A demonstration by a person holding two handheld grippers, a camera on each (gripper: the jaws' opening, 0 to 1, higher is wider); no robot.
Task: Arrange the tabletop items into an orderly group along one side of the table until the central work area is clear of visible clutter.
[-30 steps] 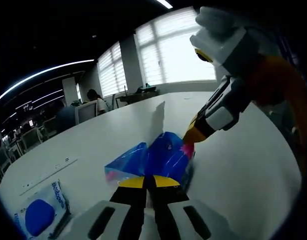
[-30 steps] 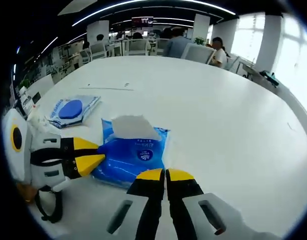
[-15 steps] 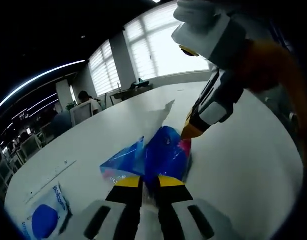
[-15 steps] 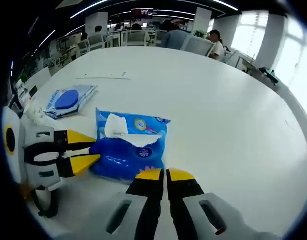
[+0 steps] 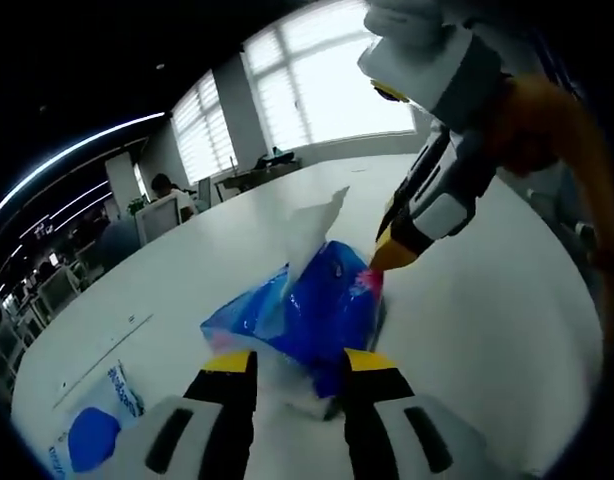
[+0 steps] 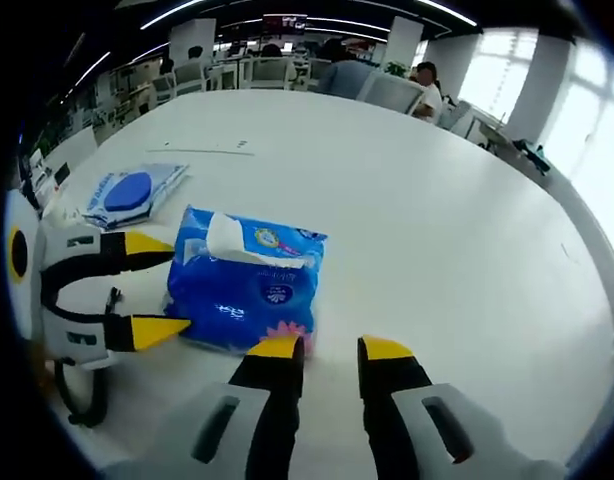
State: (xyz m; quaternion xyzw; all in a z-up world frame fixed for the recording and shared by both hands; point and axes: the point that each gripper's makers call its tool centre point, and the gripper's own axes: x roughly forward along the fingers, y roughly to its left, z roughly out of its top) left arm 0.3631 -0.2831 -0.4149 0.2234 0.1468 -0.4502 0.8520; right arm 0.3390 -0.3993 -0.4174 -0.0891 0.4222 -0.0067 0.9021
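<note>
Both tools, left tool (image 6: 152, 295) and right tool (image 6: 330, 352), stand parted and empty-jawed beside the glossy blue tissue pack (image 6: 245, 295) on the smooth white worktop (image 6: 407, 210).

bright windows (image 5: 327, 85) with blinds line the far wall. people sit at desks beyond the bench, one in a white top (image 6: 427, 78). ceiling light strips (image 5: 67, 155) glow overhead.

my left gripper (image 5: 299, 372) has black fingers capped with yellow tips, set on pale grey bodies with dark slots. my right gripper (image 6: 329, 352) has the same black-and-yellow fingers, with a white housing and an orange, rounded part behind it in the left gripper view.
</note>
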